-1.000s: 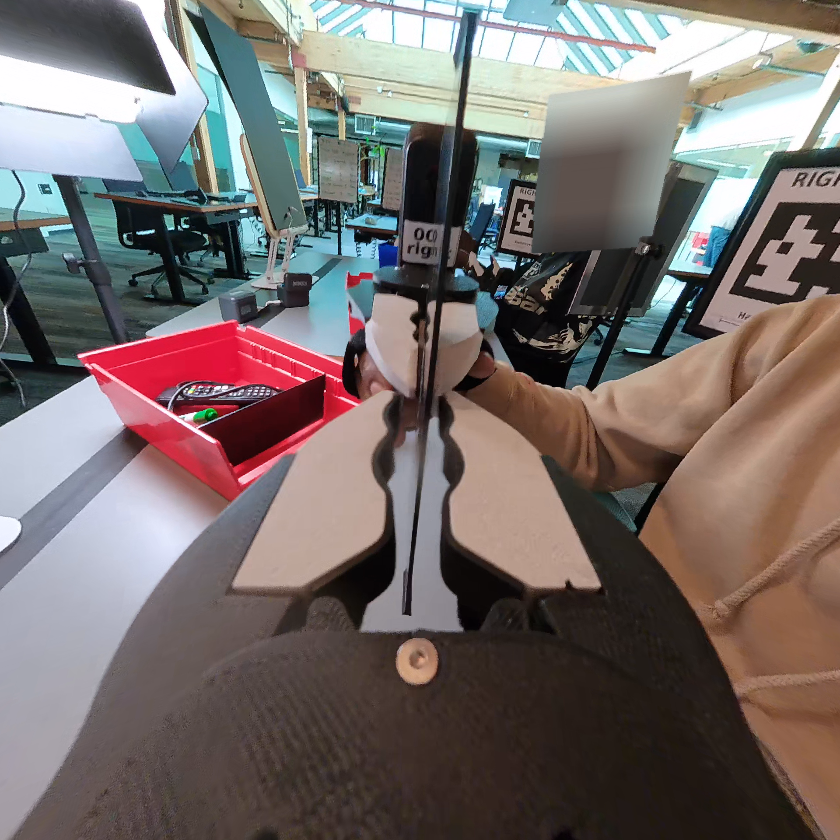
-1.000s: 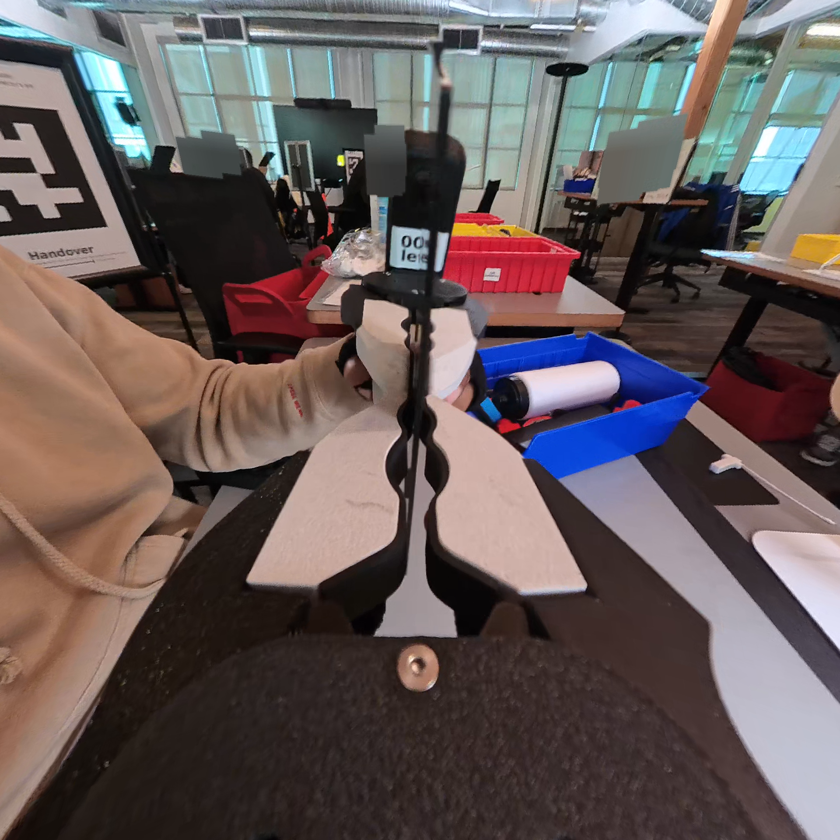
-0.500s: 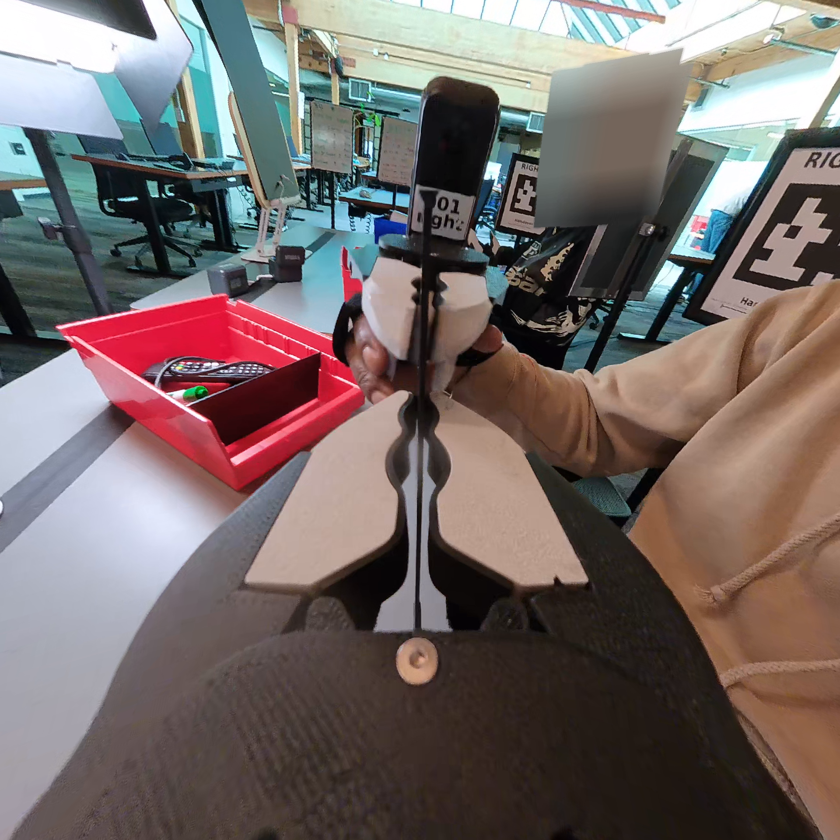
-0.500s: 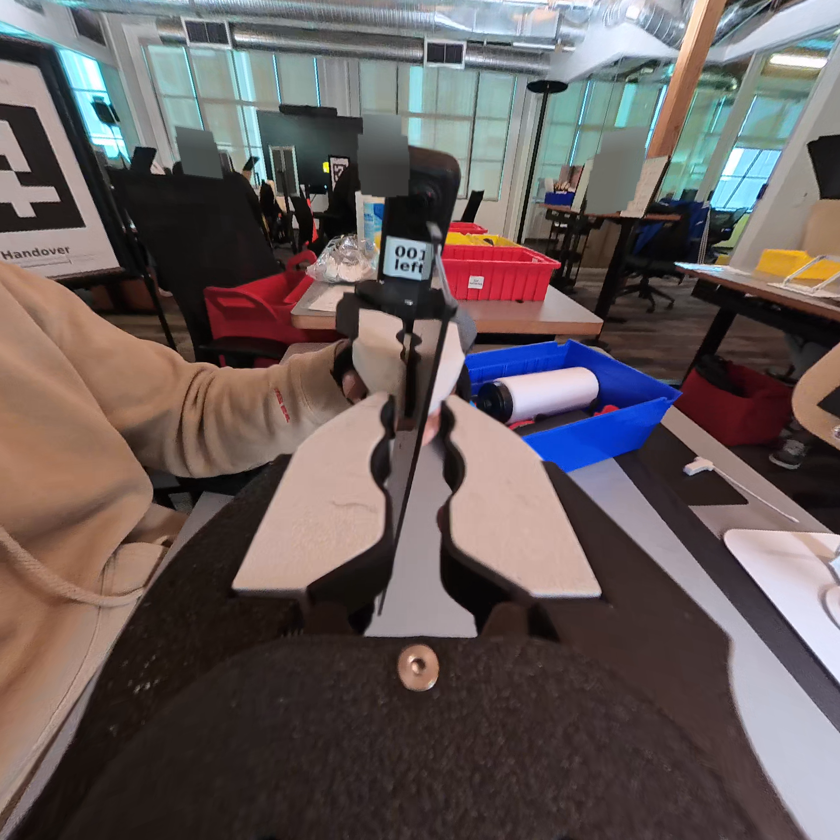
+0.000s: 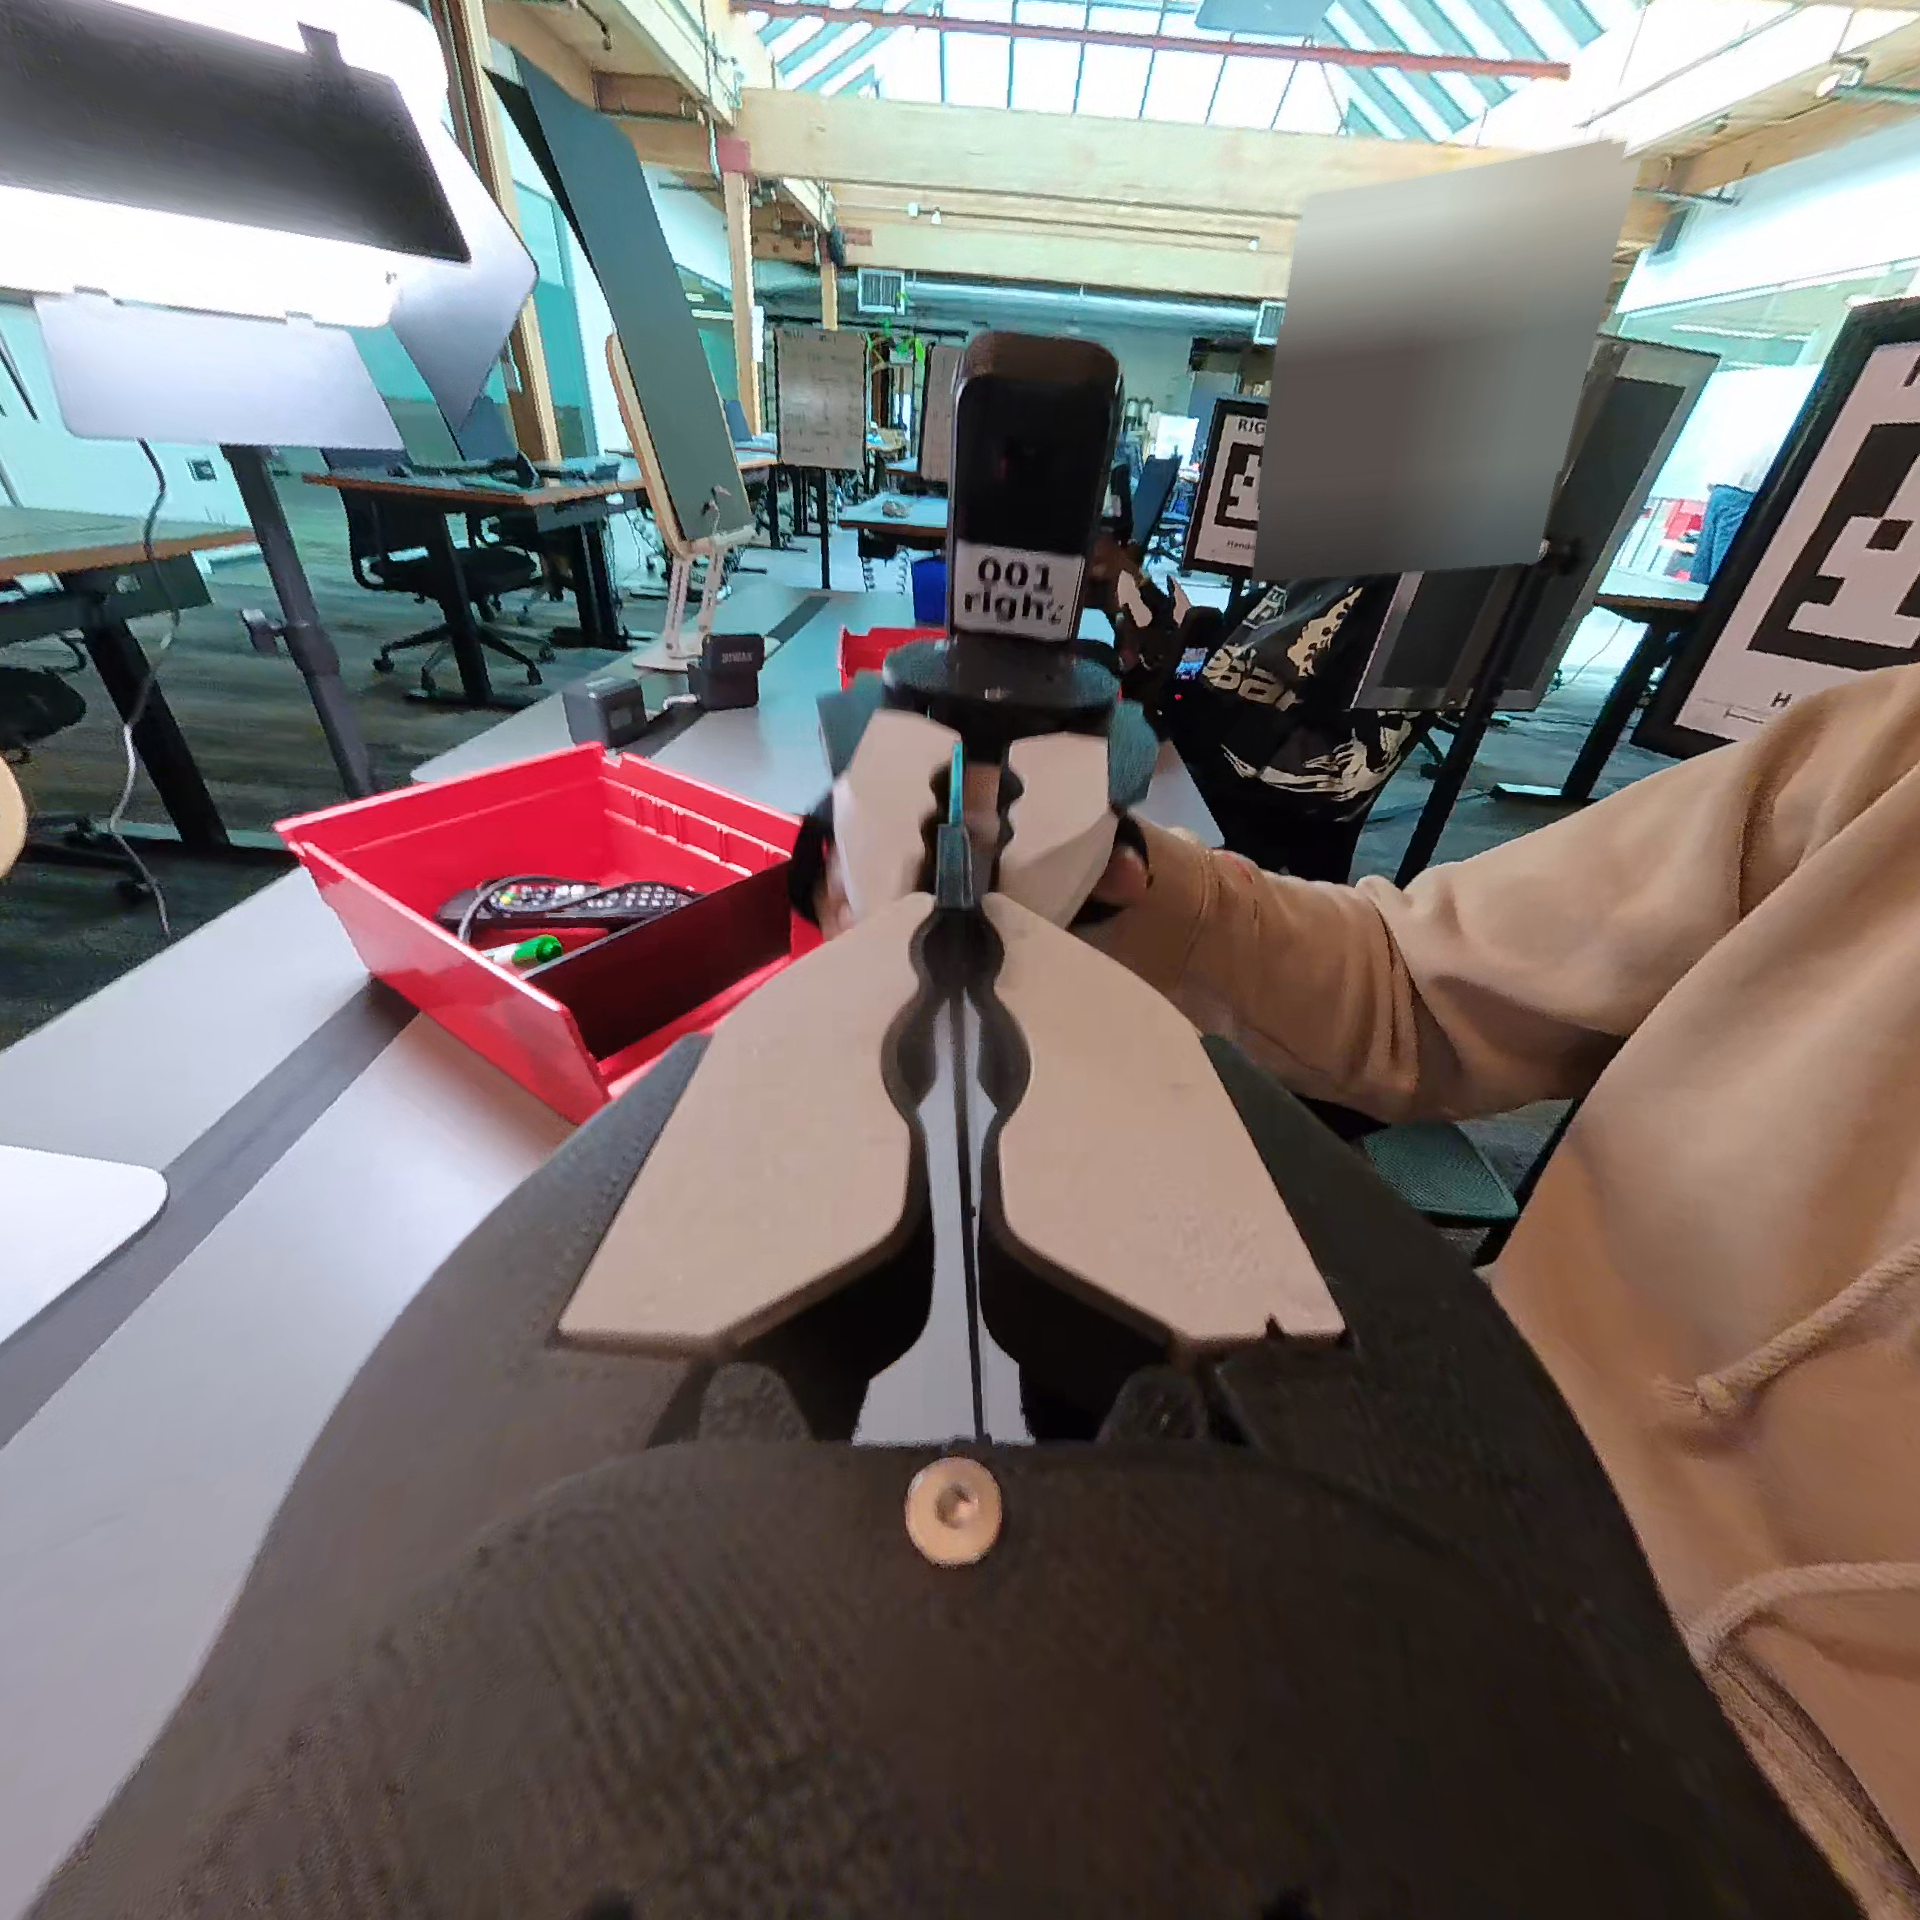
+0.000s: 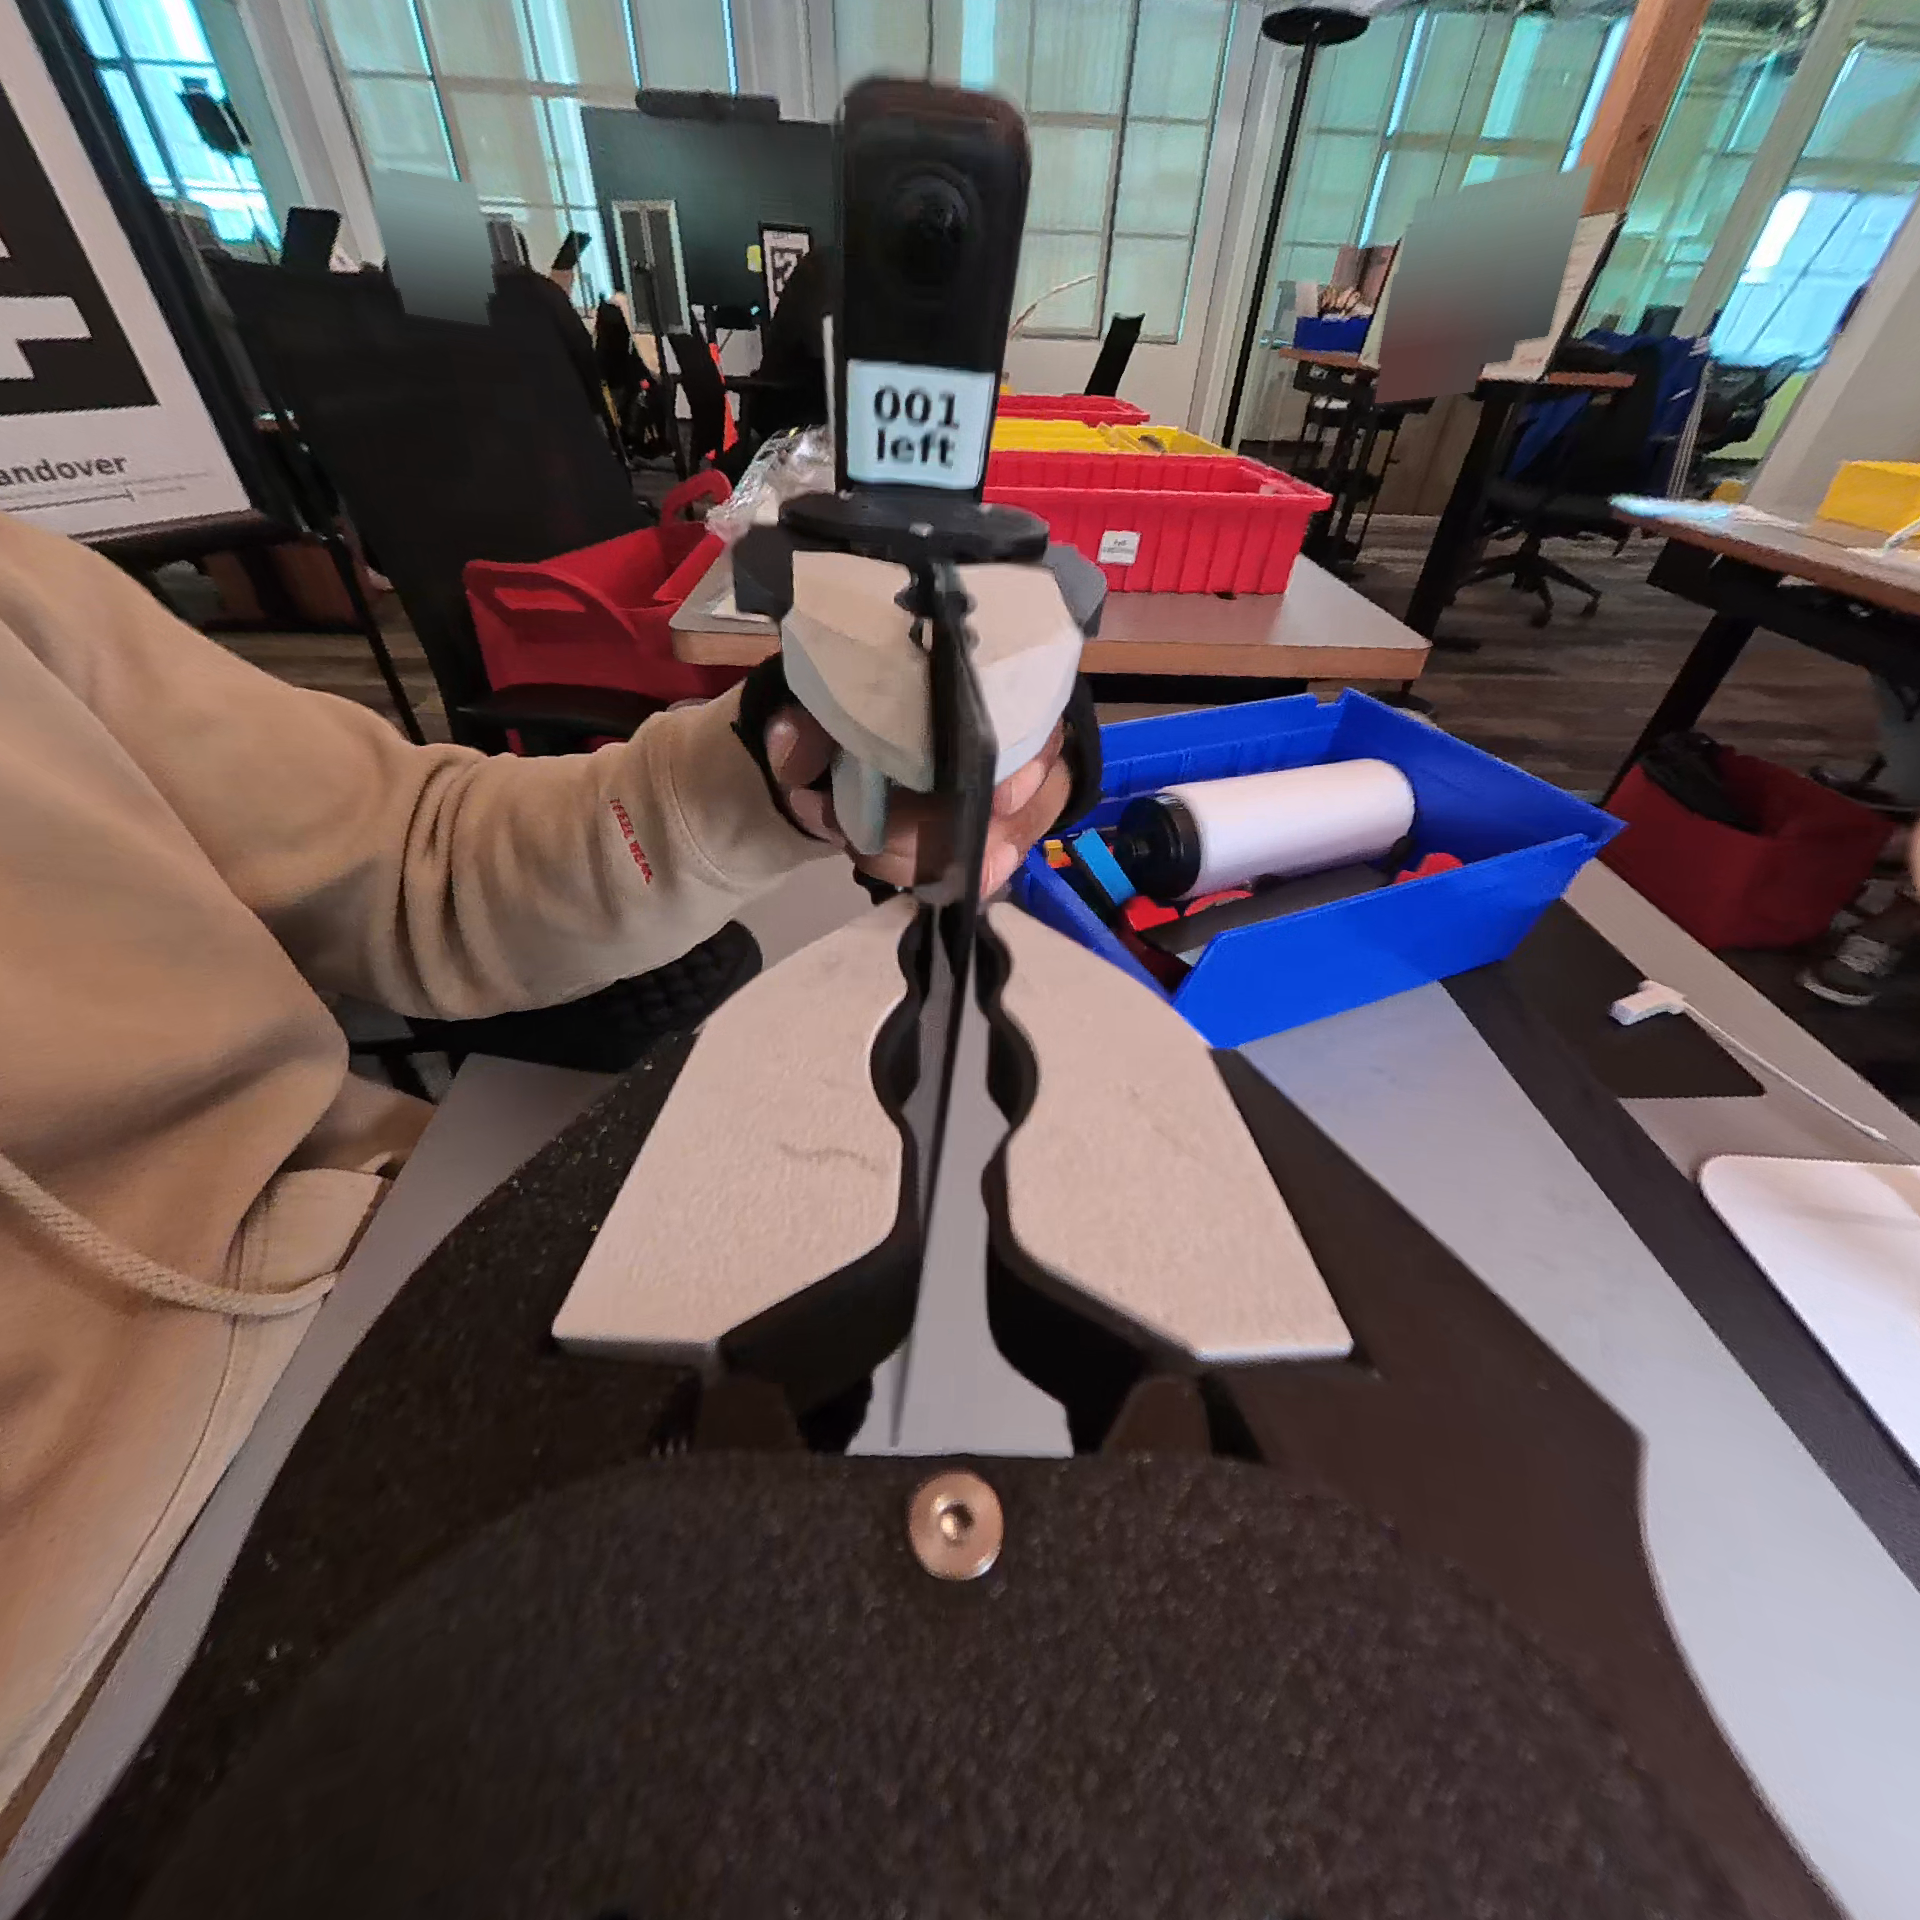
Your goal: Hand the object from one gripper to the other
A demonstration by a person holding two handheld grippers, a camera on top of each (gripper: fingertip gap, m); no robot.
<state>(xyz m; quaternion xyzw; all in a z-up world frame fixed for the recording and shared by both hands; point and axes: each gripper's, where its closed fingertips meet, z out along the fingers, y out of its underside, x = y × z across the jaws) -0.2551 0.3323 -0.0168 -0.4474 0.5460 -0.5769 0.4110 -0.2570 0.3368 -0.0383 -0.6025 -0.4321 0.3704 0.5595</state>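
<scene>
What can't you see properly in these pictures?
- Thin black flat object: edge-on in both wrist views, so its shape stays hidden.
- Right gripper: right wrist view; whether its jaws actually pinch the object cannot be told.
- Red plastic bin: left wrist view; its black divider panel hides part of the contents.
- Blue plastic bin: right wrist view; the white bottle with a black cap and the front wall cover items beneath.

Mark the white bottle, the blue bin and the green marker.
white bottle [image 6: 1288, 826], right wrist view, middle of its white body.
blue bin [image 6: 1340, 966], right wrist view, front wall.
green marker [image 5: 536, 948], left wrist view, green cap, in the red bin [image 5: 468, 1003].
</scene>
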